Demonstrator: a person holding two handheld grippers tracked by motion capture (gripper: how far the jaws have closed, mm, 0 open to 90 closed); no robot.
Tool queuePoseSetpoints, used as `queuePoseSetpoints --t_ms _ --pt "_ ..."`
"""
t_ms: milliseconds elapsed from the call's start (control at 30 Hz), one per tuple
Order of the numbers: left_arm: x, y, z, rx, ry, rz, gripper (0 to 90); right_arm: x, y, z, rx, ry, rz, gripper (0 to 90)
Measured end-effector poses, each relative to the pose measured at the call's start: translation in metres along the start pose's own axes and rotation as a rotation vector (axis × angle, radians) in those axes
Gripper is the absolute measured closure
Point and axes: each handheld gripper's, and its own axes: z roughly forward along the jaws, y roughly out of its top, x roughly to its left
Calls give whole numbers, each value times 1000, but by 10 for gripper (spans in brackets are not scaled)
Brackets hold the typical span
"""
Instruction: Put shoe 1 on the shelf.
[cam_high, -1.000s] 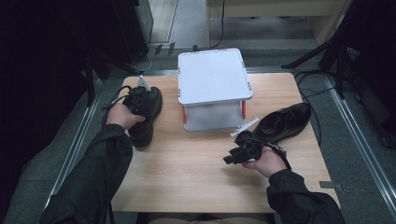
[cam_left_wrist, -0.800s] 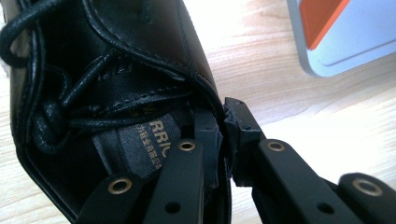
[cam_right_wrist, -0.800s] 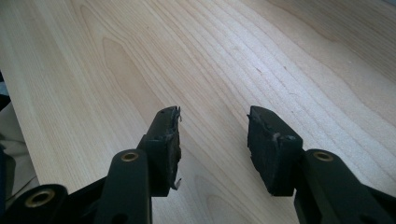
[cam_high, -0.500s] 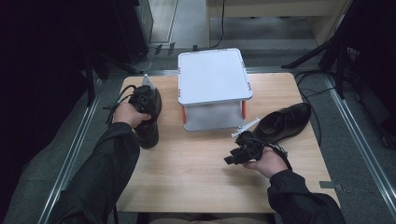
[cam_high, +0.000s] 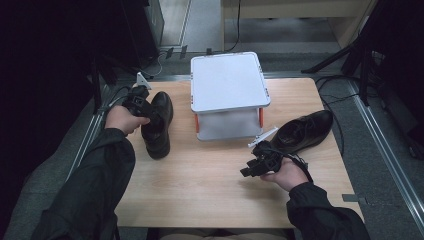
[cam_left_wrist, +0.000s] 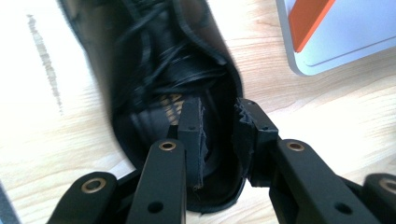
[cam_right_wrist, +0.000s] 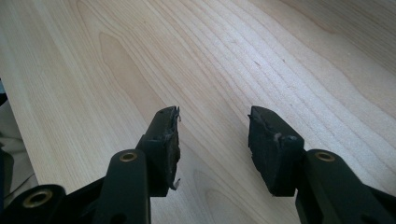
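High view: a pale wood-grain counter (cam_high: 200, 190) carries two black leather lace-up shoes and a white box-like stand (cam_high: 227, 82) with orange posts between them. The left shoe (cam_high: 157, 127) stands near the counter's left edge. The left gripper (cam_high: 145, 107) straddles its heel rim, one worn pad inside the dark opening and one outside; its jaws have just been opening, and the pads no longer pinch the rim. The shoe's toe is blurred in the left gripper view. The right shoe (cam_high: 305, 131) lies beside the right gripper (cam_high: 248, 170), which hangs released over bare wood.
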Motion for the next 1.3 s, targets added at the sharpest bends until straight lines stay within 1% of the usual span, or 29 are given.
queuePoseSetpoints --t_ms 33,167,233,333,400,467,567,633,733,833,933,967,1067,1233,1300 --pt "4 -2 -2 -2 -5 -2 722 0 0 0 0 0 0 537" --pt "18 -8 -12 -12 -20 -17 654 0 0 0 0 -1 1 536" --pt "24 -12 -15 -22 -22 -7 633 0 0 1 1 -2 2 536" --pt "33 -16 -17 -37 -29 -17 589 0 0 1 3 0 1 536" --pt "38 -18 -14 -37 -25 -26 565 0 0 1 6 -2 0 535" --pt "43 -19 -10 -32 -32 -39 548 1 0 1 7 -2 -1 535" --pt "51 -22 -3 -39 -47 -67 542 0 0 1 5 -1 2 533" --pt "55 -22 4 -32 -55 -83 542 0 0 1 2 0 3 533" --pt "57 -22 17 -17 -68 -92 538 -1 0 1 7 -2 7 533" --pt "57 -22 30 -7 -78 -101 530 0 0 2 10 -4 0 533" --pt "56 -20 42 -6 -76 -105 551 1 0 3 14 -4 0 533" --pt "56 -19 45 2 -70 -107 553 1 0 3 14 -4 -1 533" --pt "57 -16 54 7 -61 -130 571 1 0 2 13 -3 -1 533" --pt "63 -13 62 19 -63 -161 663 1 0 3 15 -4 -2 533" --pt "66 -13 63 12 -79 -189 682 1 0 3 16 -3 -2 533"
